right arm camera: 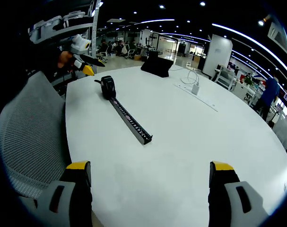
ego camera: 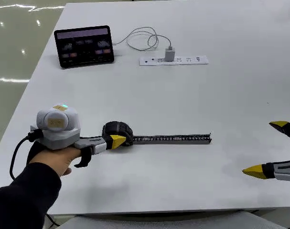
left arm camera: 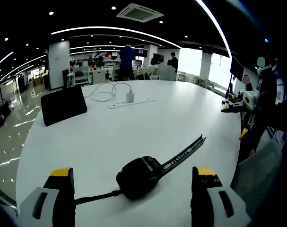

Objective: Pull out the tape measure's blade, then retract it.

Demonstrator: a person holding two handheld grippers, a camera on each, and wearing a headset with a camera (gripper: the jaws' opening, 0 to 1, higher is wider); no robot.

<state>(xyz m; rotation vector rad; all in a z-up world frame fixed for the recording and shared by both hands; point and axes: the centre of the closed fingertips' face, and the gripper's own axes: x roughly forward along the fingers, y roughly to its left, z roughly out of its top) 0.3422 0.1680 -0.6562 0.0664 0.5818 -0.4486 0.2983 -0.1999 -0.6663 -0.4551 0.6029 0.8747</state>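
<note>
The tape measure (ego camera: 118,134) lay on the white counter (ego camera: 183,95), its blade (ego camera: 171,139) extended toward the right gripper (ego camera: 266,147), whose jaws stood wide, well apart from the blade's tip. The left gripper (left arm camera: 133,171) held its jaws wide, flanking the tape measure without clamping it.

Our two handheld grippers, grey with yellow tips.
We wear a dark long sleeve (ego camera: 21,200). Our left gripper (left arm camera: 133,172) and right gripper (right arm camera: 150,165) match: light grey jaw bodies, each with a dark oval slot, black inner faces and yellow tips. A black cable (ego camera: 13,156) trails from the left one, and small screw holes dot one of its jaws.
</note>
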